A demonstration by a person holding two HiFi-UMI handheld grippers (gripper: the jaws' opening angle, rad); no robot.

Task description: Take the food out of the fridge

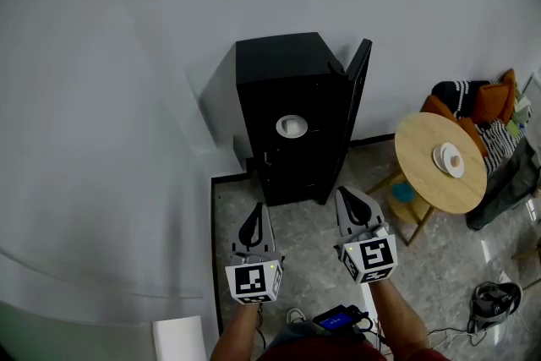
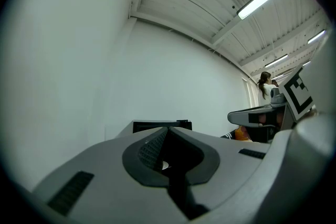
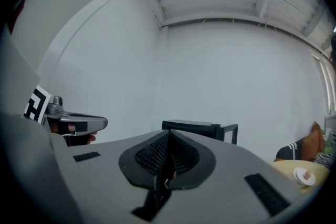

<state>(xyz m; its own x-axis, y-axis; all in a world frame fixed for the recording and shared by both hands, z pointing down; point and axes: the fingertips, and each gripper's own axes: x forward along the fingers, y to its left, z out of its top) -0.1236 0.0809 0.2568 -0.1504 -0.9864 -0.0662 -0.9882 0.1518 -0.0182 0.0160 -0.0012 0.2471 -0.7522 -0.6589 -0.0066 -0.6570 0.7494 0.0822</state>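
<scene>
The left gripper (image 1: 254, 214) has its jaws pressed together; in its own view the left gripper (image 2: 168, 131) holds nothing between them. I find the right gripper (image 1: 347, 199) in the same condition, pressed together and empty.

Both point level at the small black box-shaped fridge (image 1: 287, 80), which stands straight ahead of the tips and well apart from them, against the white wall. Its door (image 1: 358, 89) stands open on the right gripper's side.

The food sits on a round white plate (image 1: 291, 126) inside the open compartment, ahead of the two grippers and roughly midway between them, touched by neither.

A round wooden table (image 1: 423, 144) stands off to the outer side of the right gripper and bears a second white plate (image 1: 449, 159).

As to markings, each gripper's cube (image 1: 254, 281) carries black-and-white square marker patterns. A blue-lit screen (image 1: 338, 319) behind the right gripper shows print too small for me to read.
</scene>
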